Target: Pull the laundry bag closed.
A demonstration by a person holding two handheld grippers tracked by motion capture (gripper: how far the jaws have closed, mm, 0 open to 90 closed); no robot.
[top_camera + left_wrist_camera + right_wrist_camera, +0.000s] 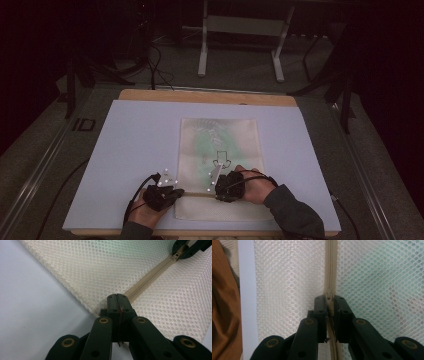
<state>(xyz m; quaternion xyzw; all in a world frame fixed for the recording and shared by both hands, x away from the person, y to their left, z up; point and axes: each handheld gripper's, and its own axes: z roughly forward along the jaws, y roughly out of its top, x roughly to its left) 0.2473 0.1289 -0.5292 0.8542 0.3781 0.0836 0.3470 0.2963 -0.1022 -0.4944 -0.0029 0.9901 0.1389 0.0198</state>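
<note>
The risk, as I judge it, is the zipper pull (330, 305) slipping from the right gripper (330, 298), or the mesh pouch (220, 150) bunching if the left gripper (117, 295) loses its hold. The right jaws pinch the pull; the left jaws, pressed together, clamp the zipper's (147, 280) left end near the table's (125, 150) near edge.

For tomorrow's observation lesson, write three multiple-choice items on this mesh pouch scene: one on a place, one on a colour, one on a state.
1. Where does the mesh pouch lie?
A on the pale mat
B on the floor
C on a chair

2. What colour is the zipper?
A red
B beige
C blue

3. How is the right gripper?
A wide open
B lifted clear of the pouch
C shut on the zipper pull

Answers: 1 A, the pouch rests flat on the mat; 2 B, the tape matches the cream mesh; 3 C, its jaws pinch the pull.
</note>
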